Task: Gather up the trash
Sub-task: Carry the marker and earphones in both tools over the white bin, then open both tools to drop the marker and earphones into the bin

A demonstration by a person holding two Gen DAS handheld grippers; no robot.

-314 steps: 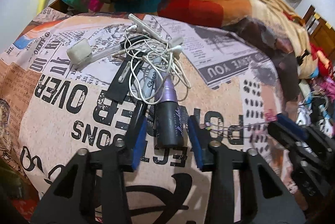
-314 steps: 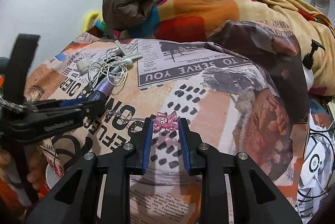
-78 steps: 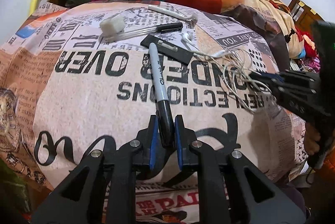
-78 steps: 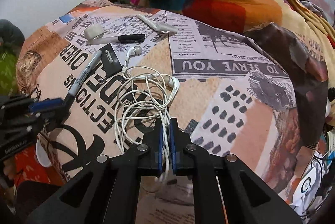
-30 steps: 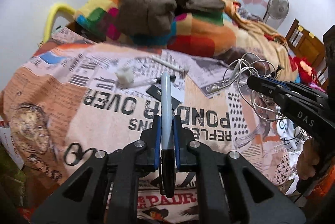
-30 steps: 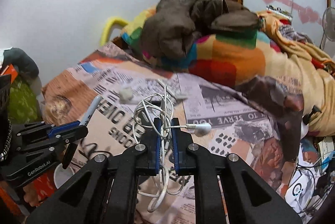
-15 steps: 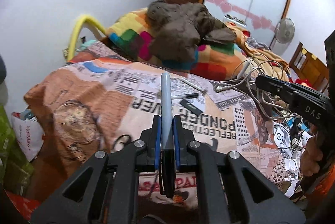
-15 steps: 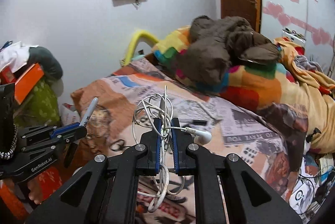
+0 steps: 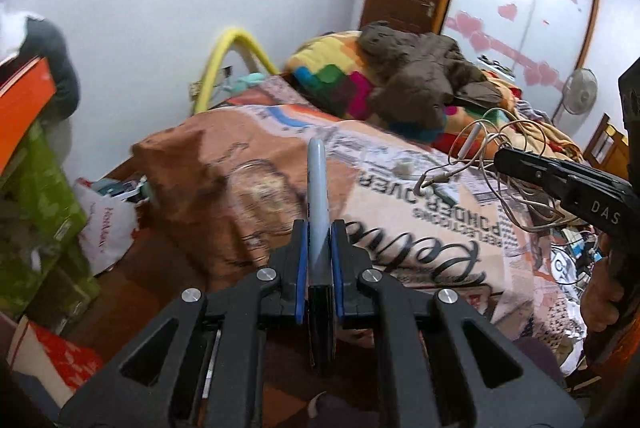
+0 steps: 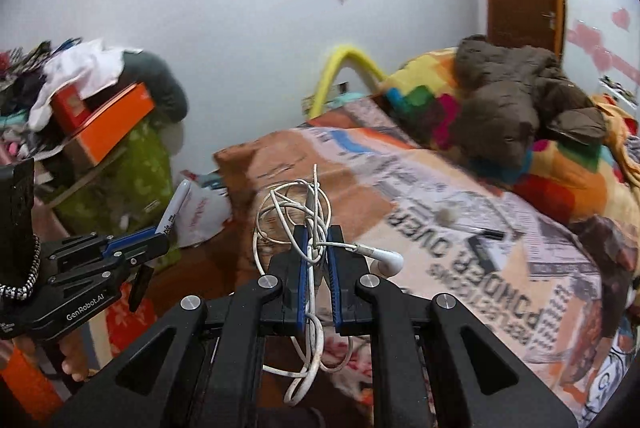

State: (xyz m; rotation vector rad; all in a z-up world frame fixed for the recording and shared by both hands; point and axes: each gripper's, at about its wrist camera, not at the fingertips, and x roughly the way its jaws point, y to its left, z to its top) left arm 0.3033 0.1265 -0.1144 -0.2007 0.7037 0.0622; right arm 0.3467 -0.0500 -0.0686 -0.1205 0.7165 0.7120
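Item one: my left hand-held gripper (image 9: 319,248), lower centre of the left wrist view, clenched on a grey marker (image 9: 317,188) whose barrel stands up past the blue pads, its black cap hanging below them. Item two: my right hand-held gripper (image 10: 318,252), lower centre of the right wrist view, clamped on a tangle of white earphones (image 10: 296,216); one earbud juts to the right of the pads, cord loops rise above and trail beneath. Item three: the bed (image 9: 400,212) with newsprint-patterned cover, centre right of both views, carrying a small white block (image 9: 403,167), a black-capped pen (image 10: 486,232) and a flat black piece (image 10: 482,254). Item four: a brown jacket (image 10: 512,100) piled on a multicoloured blanket (image 9: 332,76), upper right. Item five: a white plastic bag (image 9: 106,228) on the floor at left, beside green boxes (image 9: 36,188).
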